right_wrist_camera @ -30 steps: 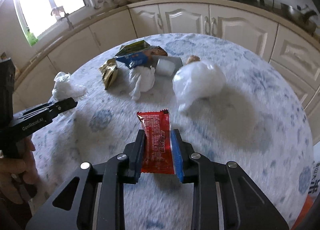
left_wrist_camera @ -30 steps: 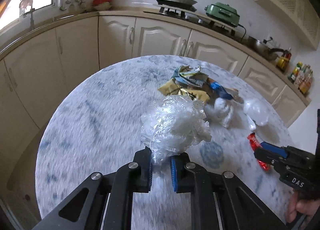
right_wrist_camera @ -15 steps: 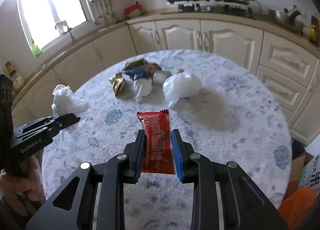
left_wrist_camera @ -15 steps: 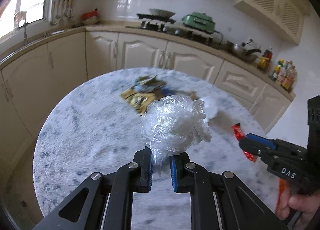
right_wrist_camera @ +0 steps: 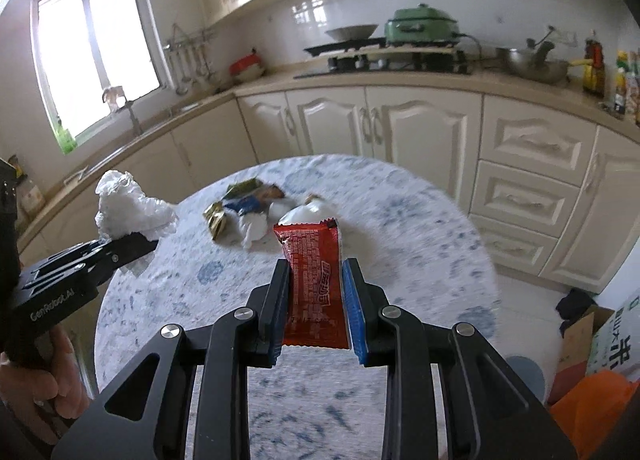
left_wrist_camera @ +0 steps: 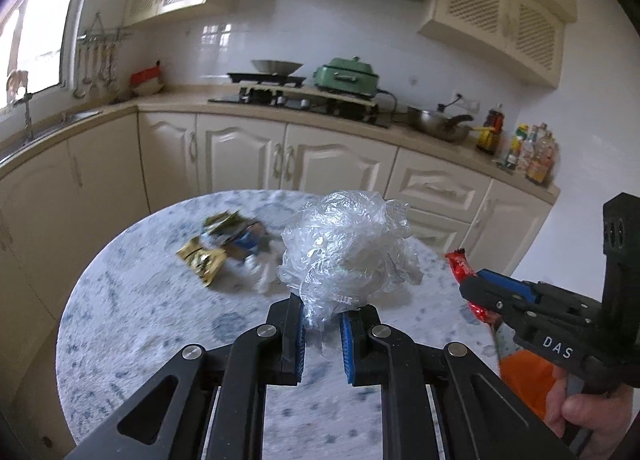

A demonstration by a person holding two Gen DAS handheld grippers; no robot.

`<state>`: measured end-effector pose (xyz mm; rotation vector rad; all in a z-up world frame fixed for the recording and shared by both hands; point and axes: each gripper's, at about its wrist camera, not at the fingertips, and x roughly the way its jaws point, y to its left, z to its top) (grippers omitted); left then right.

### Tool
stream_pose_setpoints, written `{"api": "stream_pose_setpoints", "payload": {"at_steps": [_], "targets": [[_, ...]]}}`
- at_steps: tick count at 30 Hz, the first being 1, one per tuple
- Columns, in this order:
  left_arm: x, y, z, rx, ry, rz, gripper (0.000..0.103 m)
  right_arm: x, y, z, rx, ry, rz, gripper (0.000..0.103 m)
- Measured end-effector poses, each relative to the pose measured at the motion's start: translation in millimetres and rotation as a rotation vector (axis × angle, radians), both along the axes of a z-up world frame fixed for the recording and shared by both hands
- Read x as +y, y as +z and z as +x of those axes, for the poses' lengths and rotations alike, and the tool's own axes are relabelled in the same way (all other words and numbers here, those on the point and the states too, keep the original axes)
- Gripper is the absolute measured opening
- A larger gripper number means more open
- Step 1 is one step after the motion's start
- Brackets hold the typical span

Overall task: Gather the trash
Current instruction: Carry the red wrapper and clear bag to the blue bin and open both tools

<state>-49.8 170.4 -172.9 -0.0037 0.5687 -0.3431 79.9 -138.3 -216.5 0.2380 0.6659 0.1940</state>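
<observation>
The left tool (left_wrist_camera: 322, 334) is pinching a crumpled ball of clear plastic film (left_wrist_camera: 348, 252), while the right tool (right_wrist_camera: 316, 314) is clamping a flat red foil snack wrapper (right_wrist_camera: 314, 280) — both are hanging above the round marbled desk (right_wrist_camera: 420, 244). 2 pieces are in hand; a cluster of gold, blue and white wrappers (right_wrist_camera: 244, 211) is lying there uncollected — no bin is clearly showing.
</observation>
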Motion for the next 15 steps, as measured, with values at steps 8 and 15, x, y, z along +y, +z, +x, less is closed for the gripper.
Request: {"api": "stream_pose_setpoints", "payload": {"at_steps": [8, 15], "targets": [[-52.0, 15.5, 2.7, -0.041, -0.123, -0.024, 0.011, -59.6, 20.0, -22.7, -0.05, -0.115, -0.005, 0.027], [-131.8, 15.4, 8.7, -0.034, -0.286, -0.01, 0.011, -137.2, 25.2, -52.6, -0.054, -0.283, -0.029, 0.027]]}}
